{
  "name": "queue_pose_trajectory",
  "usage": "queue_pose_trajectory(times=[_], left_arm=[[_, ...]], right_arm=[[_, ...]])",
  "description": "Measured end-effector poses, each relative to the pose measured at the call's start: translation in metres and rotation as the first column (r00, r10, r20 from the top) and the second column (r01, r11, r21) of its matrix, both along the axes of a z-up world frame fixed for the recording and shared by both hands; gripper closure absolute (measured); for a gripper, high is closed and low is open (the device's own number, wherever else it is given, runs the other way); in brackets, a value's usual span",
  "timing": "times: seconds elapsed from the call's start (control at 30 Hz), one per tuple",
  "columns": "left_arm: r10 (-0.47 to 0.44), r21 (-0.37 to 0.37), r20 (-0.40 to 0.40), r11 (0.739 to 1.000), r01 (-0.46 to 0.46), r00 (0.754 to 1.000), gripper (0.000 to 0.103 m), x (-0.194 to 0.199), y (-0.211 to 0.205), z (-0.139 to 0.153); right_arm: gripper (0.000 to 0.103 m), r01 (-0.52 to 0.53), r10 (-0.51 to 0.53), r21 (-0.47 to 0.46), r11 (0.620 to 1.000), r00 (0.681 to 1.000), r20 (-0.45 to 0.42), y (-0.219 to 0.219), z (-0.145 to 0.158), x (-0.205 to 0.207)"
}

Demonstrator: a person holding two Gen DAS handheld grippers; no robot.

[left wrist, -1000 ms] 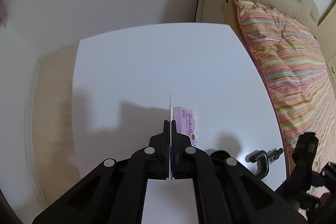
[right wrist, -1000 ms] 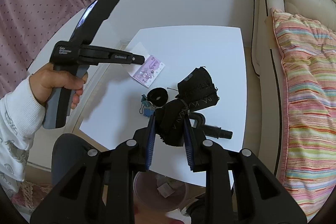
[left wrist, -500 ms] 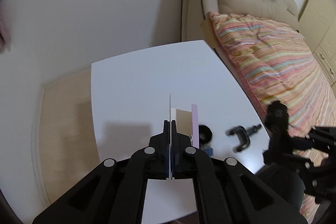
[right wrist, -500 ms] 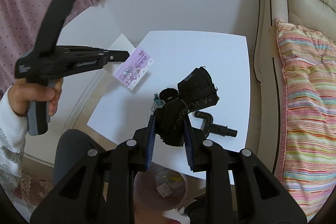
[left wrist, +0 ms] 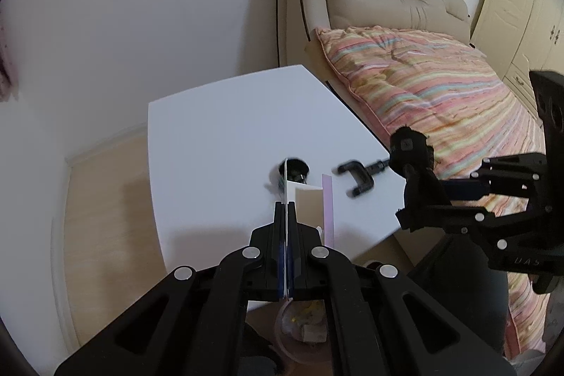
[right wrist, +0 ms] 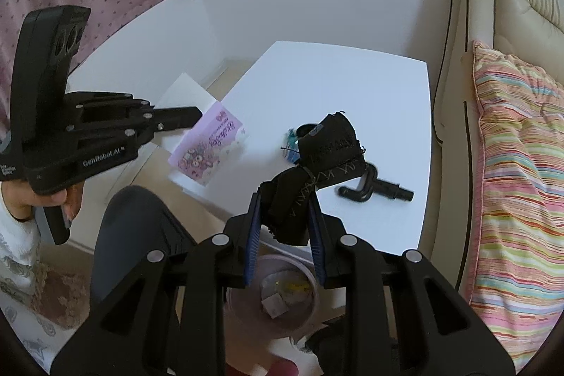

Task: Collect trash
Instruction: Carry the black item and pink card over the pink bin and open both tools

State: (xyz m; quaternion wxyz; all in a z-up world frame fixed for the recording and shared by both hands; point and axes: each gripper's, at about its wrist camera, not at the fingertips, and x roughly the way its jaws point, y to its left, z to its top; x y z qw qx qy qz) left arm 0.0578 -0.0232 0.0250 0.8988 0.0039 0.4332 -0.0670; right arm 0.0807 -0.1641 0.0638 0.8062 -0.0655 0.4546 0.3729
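My left gripper (left wrist: 286, 205) is shut on a pink and white card packet (left wrist: 310, 210); it also shows in the right wrist view (right wrist: 208, 147), held in the air off the table's near left corner. My right gripper (right wrist: 284, 199) is shut on a black cloth (right wrist: 317, 164) and holds it above the table's near edge; the cloth also shows in the left wrist view (left wrist: 412, 157). A round trash bin (right wrist: 282, 298) with scraps inside stands on the floor below both grippers; it shows in the left wrist view (left wrist: 303, 326) too.
On the white table (right wrist: 335, 76) lie a black clamp-like tool (right wrist: 373, 191), a black hair tie (right wrist: 305, 131) and a small blue-green item (right wrist: 290, 143). A bed with a striped cover (right wrist: 511, 164) stands to the right. The person's knee (right wrist: 137, 228) is near the bin.
My left gripper has lifted the card packet off the table and drawn it back over the near edge. My right gripper has pulled back with the cloth, so the bin shows larger below.
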Motion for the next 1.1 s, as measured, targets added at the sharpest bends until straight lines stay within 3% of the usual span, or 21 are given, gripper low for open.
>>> queue_pose_trajectory(times=[0.37, 0.8, 0.87, 0.93, 0.97, 1.0, 1.1], left_arm=[[0.016, -0.044, 0.002, 0.999, -0.015, 1.000, 0.103, -0.052, -0.003, -0.019], [0.040, -0.066, 0.008, 0.997, -0.039, 0.999, 0.103, -0.082, 0.005, -0.024], [0.042, -0.070, 0.013, 0.997, -0.041, 0.999, 0.103, -0.084, 0.006, -0.022], [0.044, -0.071, 0.016, 0.997, -0.043, 0.999, 0.102, -0.084, 0.008, -0.021], [0.045, -0.071, 0.017, 0.997, -0.043, 0.999, 0.103, -0.085, 0.008, -0.021], [0.045, -0.071, 0.017, 0.996, -0.044, 0.999, 0.103, -0.085, 0.009, -0.022], [0.044, -0.072, 0.017, 0.996, -0.043, 0.999, 0.103, -0.087, 0.009, -0.022]], right_arm=[[0.078, -0.057, 0.056, -0.018, 0.998, 0.997, -0.052, -0.002, -0.025, -0.045], [0.077, -0.113, 0.108, -0.032, 0.993, 0.987, -0.117, 0.007, -0.051, -0.079], [0.068, -0.123, 0.118, -0.032, 0.992, 0.985, -0.123, 0.008, -0.053, -0.082], [0.053, -0.124, 0.119, -0.035, 0.992, 0.985, -0.126, 0.010, -0.055, -0.082], [0.036, -0.120, 0.115, -0.039, 0.992, 0.986, -0.122, 0.010, -0.056, -0.082], [0.027, -0.117, 0.111, -0.041, 0.992, 0.987, -0.120, 0.010, -0.056, -0.082], [0.012, -0.111, 0.106, -0.033, 0.993, 0.986, -0.128, 0.008, -0.057, -0.080]])
